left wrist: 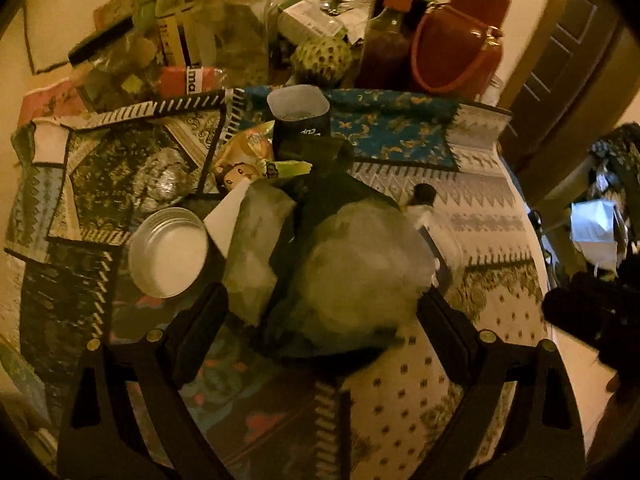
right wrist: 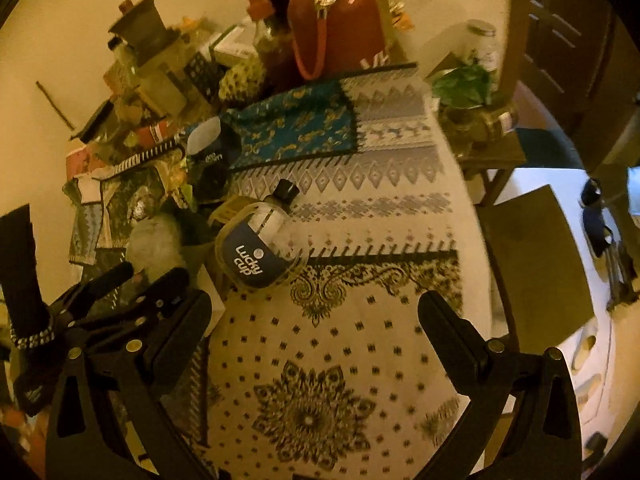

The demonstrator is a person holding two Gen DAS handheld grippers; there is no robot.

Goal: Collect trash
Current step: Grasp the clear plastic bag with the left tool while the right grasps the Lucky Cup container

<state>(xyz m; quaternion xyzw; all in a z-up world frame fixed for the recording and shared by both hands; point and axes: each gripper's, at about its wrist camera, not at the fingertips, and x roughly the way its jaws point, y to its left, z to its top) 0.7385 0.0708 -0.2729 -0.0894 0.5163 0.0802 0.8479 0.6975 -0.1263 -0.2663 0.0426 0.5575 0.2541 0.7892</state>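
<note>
A pile of trash lies on the patterned tablecloth. A crumpled white wad on a dark bag sits between the fingers of my left gripper, which is open around it. Behind lie a snack wrapper, a dark paper cup and a foil dish. A clear "Lucky cup" bottle with a black cap lies on its side. My right gripper is open and empty above the cloth, just right of the bottle. The left gripper shows at the left of the right wrist view.
The table's back is crowded: a red flask, a sauce bottle, a custard apple, jars and boxes. A wooden chair and a side table with jars stand to the right. A door is behind.
</note>
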